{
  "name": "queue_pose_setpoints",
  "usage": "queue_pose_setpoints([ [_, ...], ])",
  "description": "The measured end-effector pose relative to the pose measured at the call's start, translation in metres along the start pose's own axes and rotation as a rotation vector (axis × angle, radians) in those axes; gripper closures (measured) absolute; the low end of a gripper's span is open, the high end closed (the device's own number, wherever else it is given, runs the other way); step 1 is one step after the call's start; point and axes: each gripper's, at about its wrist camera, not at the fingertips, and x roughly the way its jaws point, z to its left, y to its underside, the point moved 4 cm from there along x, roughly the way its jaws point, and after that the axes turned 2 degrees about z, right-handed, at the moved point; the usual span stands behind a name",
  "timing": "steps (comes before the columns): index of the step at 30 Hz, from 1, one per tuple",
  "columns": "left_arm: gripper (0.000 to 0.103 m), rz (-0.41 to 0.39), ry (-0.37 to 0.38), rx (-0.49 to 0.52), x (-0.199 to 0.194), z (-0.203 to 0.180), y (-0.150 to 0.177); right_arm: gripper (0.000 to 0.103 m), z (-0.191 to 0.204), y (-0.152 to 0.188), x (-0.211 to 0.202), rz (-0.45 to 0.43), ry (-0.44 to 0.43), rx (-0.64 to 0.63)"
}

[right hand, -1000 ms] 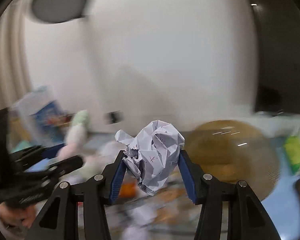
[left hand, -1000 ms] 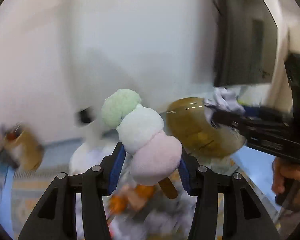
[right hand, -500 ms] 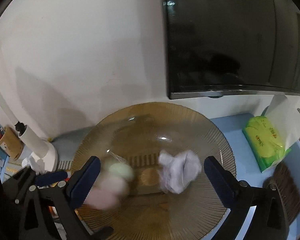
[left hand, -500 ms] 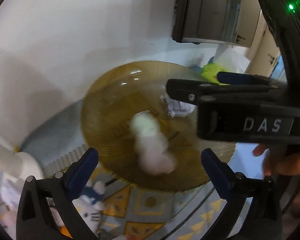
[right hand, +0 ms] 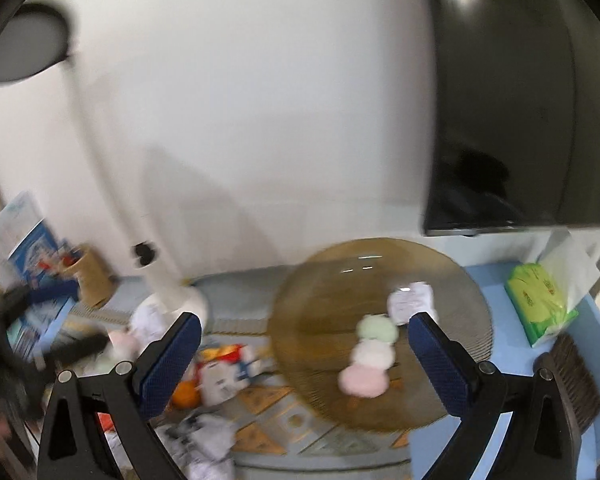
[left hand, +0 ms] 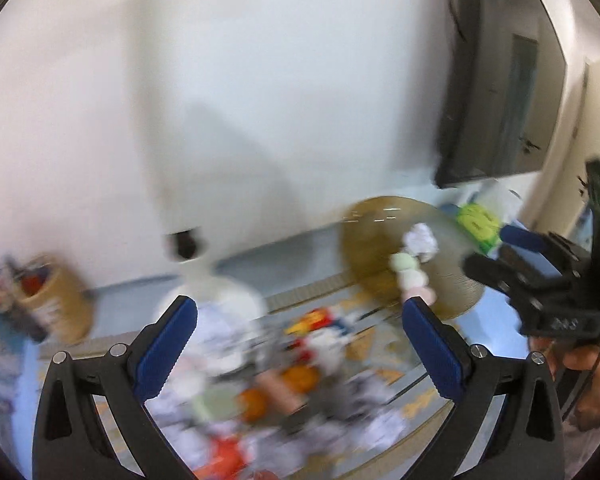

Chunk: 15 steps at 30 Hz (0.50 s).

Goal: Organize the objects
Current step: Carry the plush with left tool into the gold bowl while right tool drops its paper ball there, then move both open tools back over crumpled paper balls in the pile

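Note:
A big amber glass plate (right hand: 332, 280) lies on the table by the wall, also in the left wrist view (left hand: 364, 240). On it lie a plush dango skewer with green, white and pink balls (right hand: 370, 354) (left hand: 410, 276) and a crumpled paper ball (right hand: 410, 300) (left hand: 420, 240). My left gripper (left hand: 300, 344) is open and empty, left of the plate, above a blurred pile of toys and paper (left hand: 268, 392). My right gripper (right hand: 304, 356) is open and empty, at the plate's near left rim. The right gripper body (left hand: 548, 280) shows at the left view's right edge.
A white lamp base (right hand: 176, 300), a brown pen cup (right hand: 92, 276) and a blue box (right hand: 24, 236) stand at the left. A green tissue pack (right hand: 540, 304) and a brush (right hand: 576, 380) lie right of the plate. A dark monitor (right hand: 520, 120) hangs behind. A patterned mat (right hand: 284, 412) lies below.
Both grippers let go over the plate: the dango and paper ball now lie on it. Both grippers have since pulled back and swung left toward the pile, open.

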Motion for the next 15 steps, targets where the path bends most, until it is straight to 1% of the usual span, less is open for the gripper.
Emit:
queue_pose_setpoints([
  [2, 0.001, -0.001, -0.050, -0.023, -0.019, 0.027, 0.013, 0.000, 0.023, 0.013, -0.007, 0.004, -0.034, -0.043],
  [4, 0.001, 0.018, -0.094, -0.069, -0.031, 0.069, 0.043, 0.000, 0.043, 0.033, -0.007, 0.011, -0.049, -0.074],
  [5, 0.001, 0.031, -0.105, -0.088, -0.024, 0.077, 0.047, 0.000, 0.051, 0.047, -0.005, 0.020, -0.055, -0.085],
  [8, 0.001, 0.082, -0.110, -0.145, -0.010, 0.101, 0.090, 0.000, 0.075, 0.099, 0.013, 0.076, -0.072, -0.126],
  [10, 0.001, 0.116, -0.110, -0.155, 0.005, 0.115, 0.122, 0.000, 0.086, 0.127, 0.025, 0.110, -0.061, -0.150],
  [13, 0.001, 0.156, -0.090, -0.157, 0.034, 0.108, 0.147, 0.000, 0.100, 0.170, 0.043, 0.169, -0.024, -0.197],
  [15, 0.001, 0.180, -0.066, -0.162, 0.053, 0.102, 0.161, 0.000, 0.100, 0.188, 0.055, 0.199, -0.006, -0.208],
])
